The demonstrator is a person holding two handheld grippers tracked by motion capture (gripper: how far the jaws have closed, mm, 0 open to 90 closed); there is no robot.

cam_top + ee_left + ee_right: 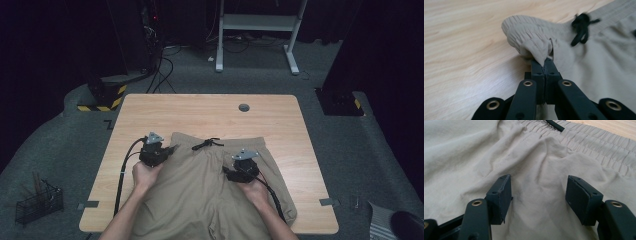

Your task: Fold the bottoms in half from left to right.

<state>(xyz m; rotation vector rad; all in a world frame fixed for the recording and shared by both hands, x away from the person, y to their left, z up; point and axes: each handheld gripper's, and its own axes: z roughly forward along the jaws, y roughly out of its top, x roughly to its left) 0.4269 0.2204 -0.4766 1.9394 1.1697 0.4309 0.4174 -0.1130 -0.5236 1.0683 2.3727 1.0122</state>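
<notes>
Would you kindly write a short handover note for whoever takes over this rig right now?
Left gripper: shut on the waistband corner of the shorts, pinching a fold of cloth just above the table.
Right gripper: open, jaws standing apart over the cloth below the waistband, nothing pinched.
Shorts: lying flat on the table, waistband away from the person, black drawstring at its middle.
Done: left corner gripped.
Left: probably close the right jaws on the cloth, then lift or fold.

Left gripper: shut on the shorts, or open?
Shut: the left gripper has its jaws closed together, pinching the waistband corner of the shorts.
</notes>
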